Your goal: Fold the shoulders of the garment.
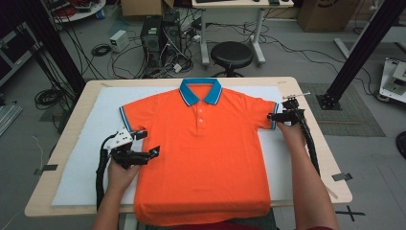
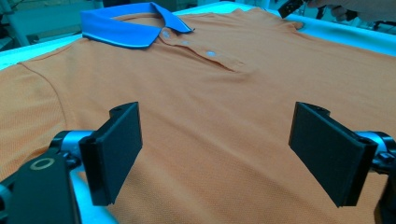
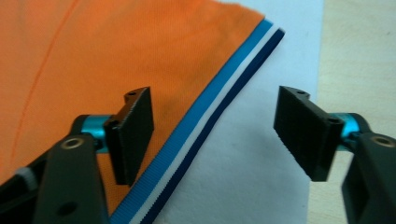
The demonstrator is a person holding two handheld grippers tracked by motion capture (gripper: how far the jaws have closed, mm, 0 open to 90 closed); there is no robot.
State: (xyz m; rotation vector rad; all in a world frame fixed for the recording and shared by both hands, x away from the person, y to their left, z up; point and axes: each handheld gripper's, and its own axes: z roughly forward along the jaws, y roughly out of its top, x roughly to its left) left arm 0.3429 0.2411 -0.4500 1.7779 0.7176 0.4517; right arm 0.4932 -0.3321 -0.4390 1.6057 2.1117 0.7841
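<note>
A: Well, the orange polo shirt (image 1: 203, 143) lies flat on the white mat (image 1: 91, 143); both grippers gape, holding nothing.

B: Right gripper (image 3: 215, 135) straddles the striped sleeve cuff (image 3: 210, 121). Pinch shallow and 1 layer slips free, bunching the sleeve.

A: Left gripper (image 2: 215, 154) hovers over the shirt's side.

Nothing to read anywhere here: the orange short-sleeved polo shirt with the blue collar (image 1: 201, 143) carries no logo, label or print, and the brown cardboard boxes (image 1: 325, 14) on the floor behind show no lettering clear enough to make out.
</note>
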